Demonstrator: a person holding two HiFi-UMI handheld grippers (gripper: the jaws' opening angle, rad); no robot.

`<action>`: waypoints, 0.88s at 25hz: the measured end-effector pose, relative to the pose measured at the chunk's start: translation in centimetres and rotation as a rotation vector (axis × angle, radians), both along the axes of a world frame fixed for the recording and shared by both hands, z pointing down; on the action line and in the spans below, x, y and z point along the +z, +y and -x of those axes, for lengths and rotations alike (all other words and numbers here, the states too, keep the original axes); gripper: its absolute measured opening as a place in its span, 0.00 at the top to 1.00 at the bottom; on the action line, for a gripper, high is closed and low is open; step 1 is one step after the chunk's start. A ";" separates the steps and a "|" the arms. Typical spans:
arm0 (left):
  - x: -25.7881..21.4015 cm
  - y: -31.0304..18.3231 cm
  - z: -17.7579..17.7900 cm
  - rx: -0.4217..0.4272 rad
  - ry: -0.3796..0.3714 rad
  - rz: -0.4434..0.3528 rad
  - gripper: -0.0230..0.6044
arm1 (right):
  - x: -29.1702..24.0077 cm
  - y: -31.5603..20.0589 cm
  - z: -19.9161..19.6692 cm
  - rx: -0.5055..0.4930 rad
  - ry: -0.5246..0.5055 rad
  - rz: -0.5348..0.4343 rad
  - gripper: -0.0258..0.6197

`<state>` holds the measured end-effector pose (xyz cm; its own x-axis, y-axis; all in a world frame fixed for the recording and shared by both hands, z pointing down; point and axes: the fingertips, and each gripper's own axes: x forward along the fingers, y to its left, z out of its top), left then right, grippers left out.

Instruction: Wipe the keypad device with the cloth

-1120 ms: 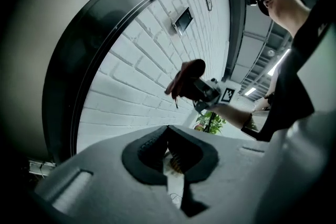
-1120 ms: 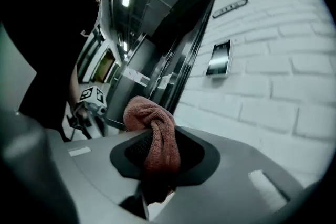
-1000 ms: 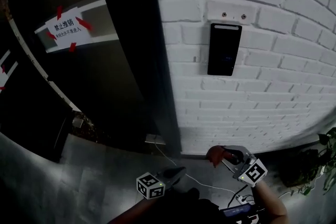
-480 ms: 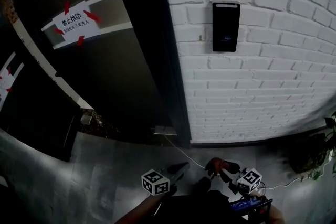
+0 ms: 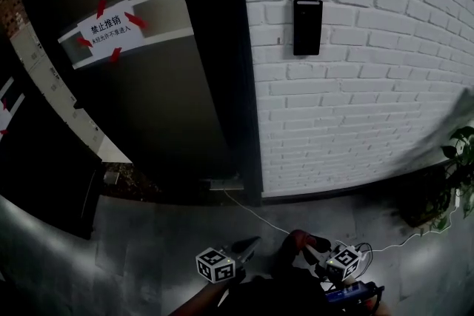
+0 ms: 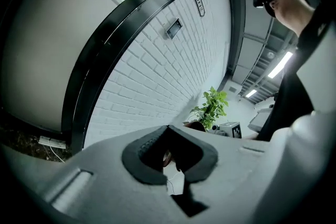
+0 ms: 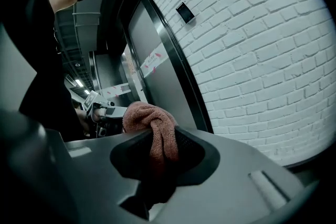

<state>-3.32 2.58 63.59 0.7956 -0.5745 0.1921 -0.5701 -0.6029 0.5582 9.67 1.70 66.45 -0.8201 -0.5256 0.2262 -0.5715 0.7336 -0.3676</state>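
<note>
One keypad device (image 5: 307, 27), one cloth (image 7: 149, 119), two grippers (image 5: 248, 245) (image 5: 317, 246), one plant (image 5: 458, 153).

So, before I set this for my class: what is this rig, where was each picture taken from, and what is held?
No robot here: a person holds a two-jaw gripper in each hand. The head view comes from a camera on the person's head, looking down at a white brick wall with a black keypad device mounted on it, beside a dark door. There is no table; a white cable lies on the grey floor. The other two pictures come from cameras riding on the grippers. The left gripper has its jaws together, empty. The right gripper is clamped on a reddish-brown cloth, far from the keypad device.
</note>
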 end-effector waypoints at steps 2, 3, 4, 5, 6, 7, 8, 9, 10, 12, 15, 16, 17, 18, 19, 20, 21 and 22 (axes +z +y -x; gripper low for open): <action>0.2 1.5 -0.4 0.027 0.003 -0.006 0.96 | -0.2 1.7 0.3 0.012 0.006 -0.010 0.82; 0.1 2.2 -0.7 0.044 0.003 -0.012 0.96 | -0.3 2.5 0.4 0.023 0.002 -0.016 0.82; 0.0 2.8 -1.0 0.060 0.002 -0.019 0.96 | -0.3 3.2 0.4 0.034 -0.002 -0.022 0.82; -0.1 3.3 -1.3 0.075 0.000 -0.027 0.96 | -0.3 3.9 0.4 0.045 -0.004 -0.025 0.82; -0.2 3.7 -1.6 0.089 -0.003 -0.035 0.96 | -0.4 4.5 0.4 0.054 -0.008 -0.027 0.82; -0.3 4.1 -1.8 0.100 -0.007 -0.044 0.96 | -0.5 5.0 0.4 0.062 -0.013 -0.028 0.83; -0.3 4.4 -2.0 0.110 -0.008 -0.052 0.96 | -0.7 5.5 0.4 0.067 -0.016 -0.031 0.83; -0.3 4.8 -2.2 0.119 -0.008 -0.058 0.96 | -0.8 6.0 0.4 0.069 -0.017 -0.035 0.83; -0.3 5.1 -2.4 0.126 -0.007 -0.061 0.96 | -0.9 6.5 0.4 0.070 -0.015 -0.040 0.83; 0.1 5.9 -2.8 0.139 -0.006 -0.061 0.96 | -0.8 7.4 0.3 0.073 -0.014 -0.046 0.83; 1.0 7.0 -3.4 0.160 -0.009 -0.059 0.96 | -0.5 8.3 -0.1 0.084 -0.002 -0.048 0.83; 1.2 7.3 -3.6 0.167 -0.010 -0.060 0.96 | -0.3 8.5 -0.4 0.091 0.000 -0.050 0.83; 1.4 7.5 -3.8 0.173 -0.009 -0.060 0.96 | -0.1 8.7 -0.6 0.097 0.000 -0.054 0.83; 1.6 7.7 -3.9 0.179 -0.007 -0.060 0.96 | 0.1 8.9 -0.7 0.102 -0.001 -0.058 0.83; 1.6 7.9 -4.1 0.183 -0.004 -0.061 0.96 | 0.1 9.0 -0.8 0.104 0.000 -0.060 0.83; 1.6 8.0 -4.2 0.187 -0.001 -0.062 0.96 | -0.1 9.2 -0.7 0.104 0.003 -0.061 0.83; 1.7 8.1 -4.4 0.192 0.001 -0.063 0.96 | -0.3 9.4 -0.6 0.103 0.007 -0.061 0.83; 1.7 8.3 -4.6 0.198 0.004 -0.061 0.96 | -0.4 9.6 -0.6 0.105 0.010 -0.062 0.83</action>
